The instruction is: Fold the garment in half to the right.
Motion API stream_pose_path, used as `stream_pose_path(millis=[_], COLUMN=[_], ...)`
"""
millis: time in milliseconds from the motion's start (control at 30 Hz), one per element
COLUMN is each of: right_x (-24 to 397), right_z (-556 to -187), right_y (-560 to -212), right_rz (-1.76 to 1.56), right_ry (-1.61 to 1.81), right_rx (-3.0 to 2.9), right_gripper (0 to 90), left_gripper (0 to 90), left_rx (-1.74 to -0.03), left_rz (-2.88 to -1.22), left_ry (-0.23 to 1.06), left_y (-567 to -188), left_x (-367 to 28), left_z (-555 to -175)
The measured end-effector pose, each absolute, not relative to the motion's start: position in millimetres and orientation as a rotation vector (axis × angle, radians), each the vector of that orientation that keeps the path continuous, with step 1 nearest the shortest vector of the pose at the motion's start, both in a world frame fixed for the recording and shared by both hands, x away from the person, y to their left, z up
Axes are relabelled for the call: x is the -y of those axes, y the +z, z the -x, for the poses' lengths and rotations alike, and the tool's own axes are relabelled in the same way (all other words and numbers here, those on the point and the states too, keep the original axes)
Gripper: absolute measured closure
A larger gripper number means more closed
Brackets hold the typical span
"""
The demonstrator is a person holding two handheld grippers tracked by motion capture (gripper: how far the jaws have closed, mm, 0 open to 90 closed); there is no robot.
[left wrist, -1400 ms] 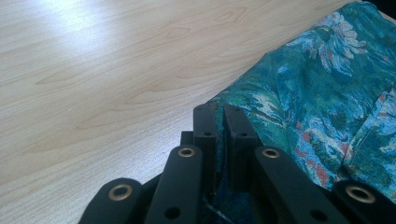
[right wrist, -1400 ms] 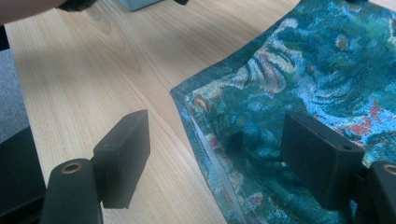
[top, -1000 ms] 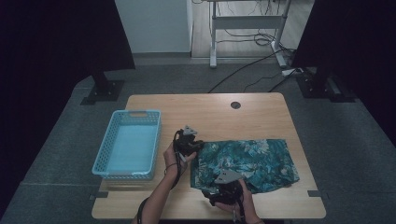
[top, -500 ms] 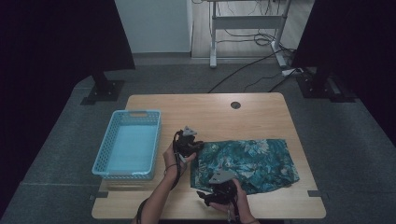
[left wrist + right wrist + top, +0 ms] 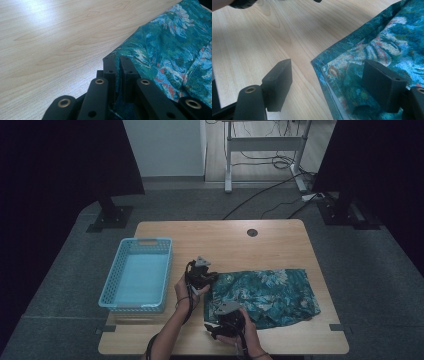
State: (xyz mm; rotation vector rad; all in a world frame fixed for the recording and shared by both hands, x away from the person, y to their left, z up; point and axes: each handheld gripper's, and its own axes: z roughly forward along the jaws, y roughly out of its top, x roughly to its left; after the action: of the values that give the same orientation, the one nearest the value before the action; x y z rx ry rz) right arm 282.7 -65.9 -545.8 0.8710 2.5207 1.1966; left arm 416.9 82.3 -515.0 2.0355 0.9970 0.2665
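A teal floral cloth [image 5: 267, 295] lies spread on the right half of the wooden table [image 5: 225, 245]. My left gripper [image 5: 207, 277] is at the cloth's far left corner, jaws shut on the cloth's edge [image 5: 117, 60]. The cloth [image 5: 175, 45] runs off to the right from there. My right gripper [image 5: 214, 327] is at the near left corner with its jaws open. In the right gripper view the gripper [image 5: 329, 75] straddles that hemmed corner: one pad over bare wood, the other over the cloth [image 5: 374, 45]. Neither pad presses on the fabric.
A light blue plastic basket [image 5: 112, 276] stands on the table's left side, close to my left forearm. A round cable hole [image 5: 252, 232] sits near the far edge. Bare wood lies beyond the cloth and along the near edge.
My right gripper has slid left along the near edge to the cloth's near left corner. The left gripper and the cloth have stayed put.
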Motion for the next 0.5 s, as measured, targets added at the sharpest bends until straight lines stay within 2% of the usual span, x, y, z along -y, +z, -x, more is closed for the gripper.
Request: stream_pose_path(millis=[500], right_x=[47.5], right_z=[-286.3], right_y=[-557.1], right_rz=[-0.930], right_ry=[1.129], right_rx=[-2.466], right_gripper=[22.3], left_gripper=[84.2], left_rx=[-1.003], left_rz=[-2.031], left_ry=[0.255], left_y=[-520.7], left_x=[-82.6], left_z=[-416.4])
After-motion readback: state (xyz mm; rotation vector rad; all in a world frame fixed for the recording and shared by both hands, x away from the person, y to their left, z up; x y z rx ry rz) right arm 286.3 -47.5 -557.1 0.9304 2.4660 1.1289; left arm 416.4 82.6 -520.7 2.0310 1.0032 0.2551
